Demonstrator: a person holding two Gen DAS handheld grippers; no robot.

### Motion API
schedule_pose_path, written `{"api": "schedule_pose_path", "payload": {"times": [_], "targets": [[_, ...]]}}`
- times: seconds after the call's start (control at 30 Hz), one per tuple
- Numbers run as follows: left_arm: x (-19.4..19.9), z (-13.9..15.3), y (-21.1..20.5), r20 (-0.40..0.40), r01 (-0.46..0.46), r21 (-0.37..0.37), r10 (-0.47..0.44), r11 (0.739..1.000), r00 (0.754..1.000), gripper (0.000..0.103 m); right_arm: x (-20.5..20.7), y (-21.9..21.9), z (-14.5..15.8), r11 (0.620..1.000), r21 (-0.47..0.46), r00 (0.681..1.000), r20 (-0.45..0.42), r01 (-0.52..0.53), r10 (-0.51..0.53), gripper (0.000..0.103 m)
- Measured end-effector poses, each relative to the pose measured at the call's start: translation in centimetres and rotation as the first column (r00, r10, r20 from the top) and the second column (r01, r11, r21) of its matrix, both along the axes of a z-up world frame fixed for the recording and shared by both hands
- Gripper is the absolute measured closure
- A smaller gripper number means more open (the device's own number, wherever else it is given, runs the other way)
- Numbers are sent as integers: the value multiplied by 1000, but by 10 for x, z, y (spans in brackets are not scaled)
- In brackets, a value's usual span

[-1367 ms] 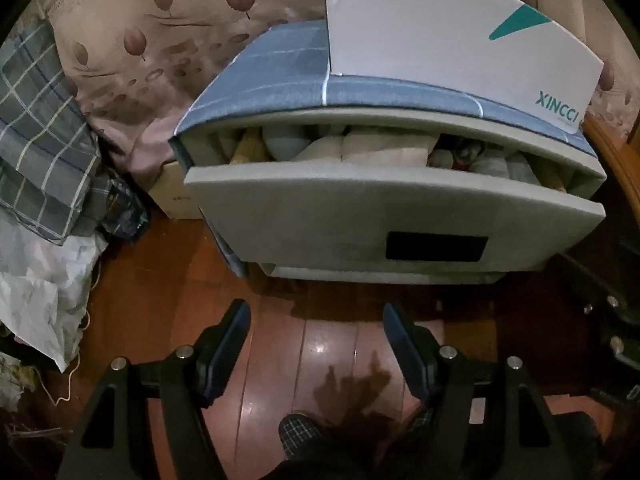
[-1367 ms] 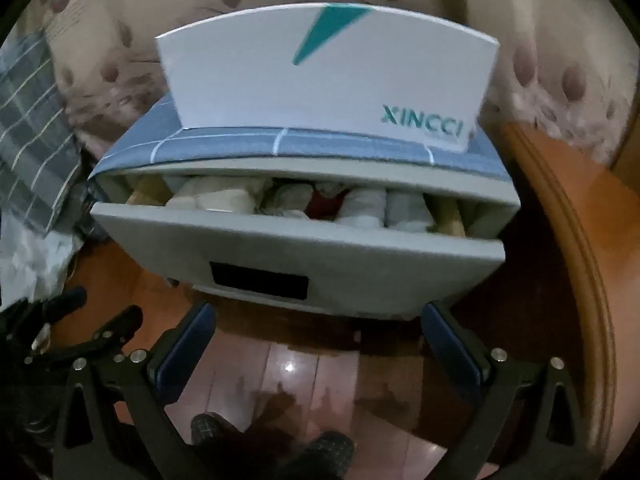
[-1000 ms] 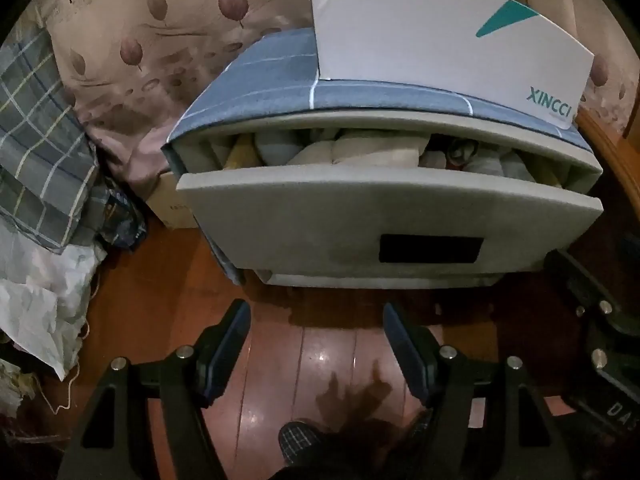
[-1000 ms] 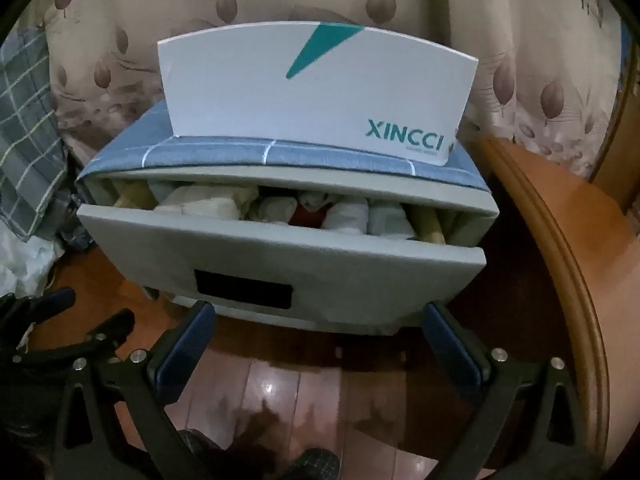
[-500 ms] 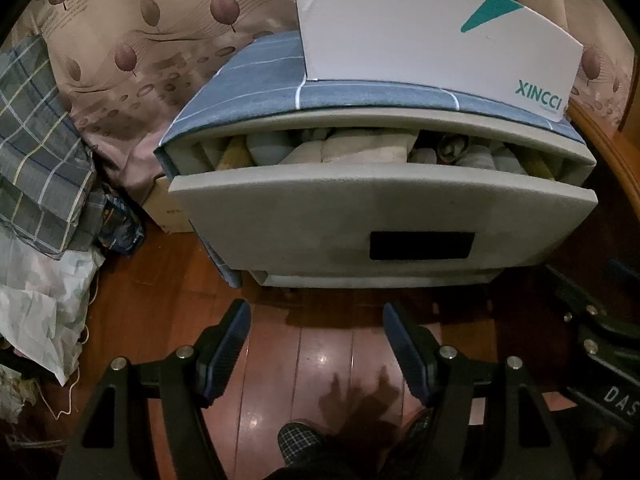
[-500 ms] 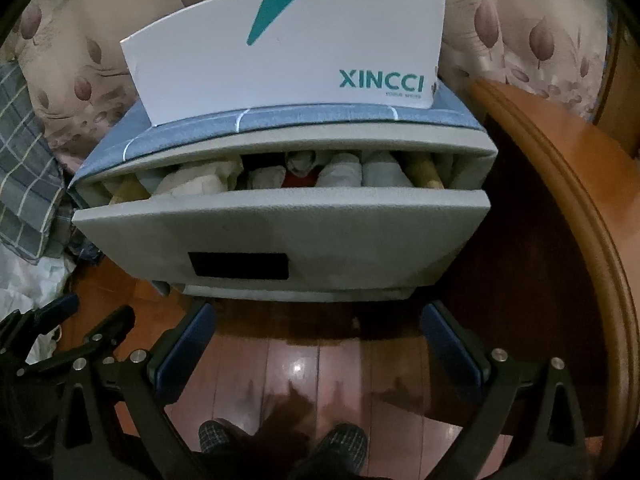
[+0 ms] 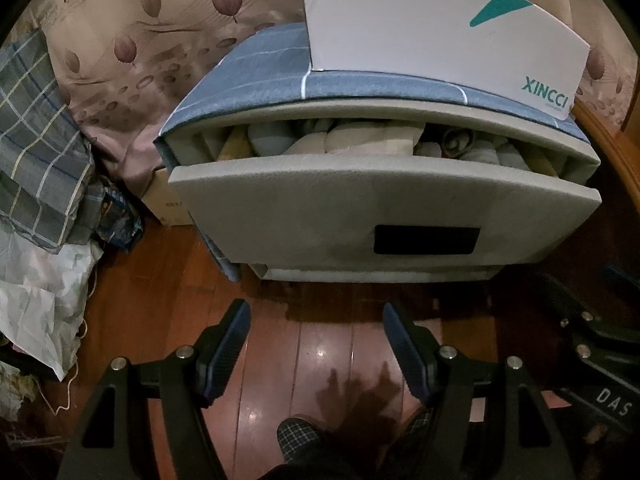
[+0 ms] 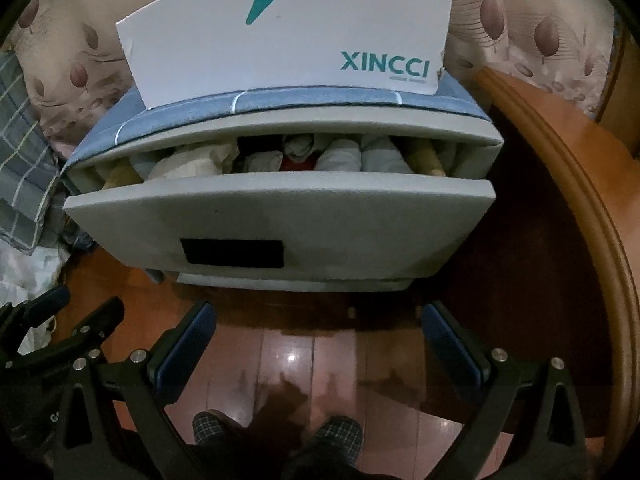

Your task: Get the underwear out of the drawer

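A grey fabric drawer stands pulled partly out of a blue-topped storage box on the floor. Rolled and folded underwear in pale blue, cream and red fills the gap behind the drawer front. My left gripper is open and empty, below and in front of the drawer, over the wood floor. My right gripper is open wider and empty, also in front of the drawer. Neither touches the drawer.
A white XINCCI box sits on the storage box. Checked cloth and white bags lie on the left. A curved wooden edge is on the right. The person's slippers show below.
Both grippers have shifted slightly, the right one swinging to the right so the drawer sits more to its left. The drawer and the jaws have stayed the same.
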State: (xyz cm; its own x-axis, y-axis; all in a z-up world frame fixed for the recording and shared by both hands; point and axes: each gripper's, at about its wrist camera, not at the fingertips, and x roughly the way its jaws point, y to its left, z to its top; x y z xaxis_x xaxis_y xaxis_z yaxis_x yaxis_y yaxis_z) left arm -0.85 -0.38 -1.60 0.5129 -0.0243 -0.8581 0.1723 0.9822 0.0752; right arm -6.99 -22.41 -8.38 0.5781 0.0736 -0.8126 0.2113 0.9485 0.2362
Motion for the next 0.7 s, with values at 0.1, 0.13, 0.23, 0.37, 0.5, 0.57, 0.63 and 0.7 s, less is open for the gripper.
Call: {"api": "schedule_pose_path", "payload": {"times": [0.1,0.13,0.23,0.37,0.5,0.57,0.63,0.7], "targets": [[0,-1,3,-7,-5,-9,5,1000,1000,32,0,-1,-2,1000,17,1000,-8,-4,4,1],[0,-1,3,-7,-6,-8,6,1000,1000,32,0,-1,-2,1000,18,1000,-10,-3,4,1],[1,-1,3,-8,-6,-5,6,1000,1000,32,0,-1,-2,1000,15,1000,-7,3,-3,1],[-1,-1,5,-5,-3,-7,3,1000,1000,32,-1,0,-2,1000,8,1000,-8,11,-11,1],[-1,-1,5,-8,-4,-8,4,1000,1000,32,0,-1,-3,1000,15,1000,-11,8,-8,1],[0,-2,4,-10,-5,-11,5,1000,1000,32,-1,-2,-3,1000,20,1000,-10,9,-8,1],[0,-2,4,-10,-6,-9,6,1000,1000,32,0,-3,-4,1000,28,1000,-15,6,-6,1],[0,-2,4,-11,-4,-12,4,1000,1000,32,0,-3,-5,1000,29,1000,-16,5,-5,1]]}}
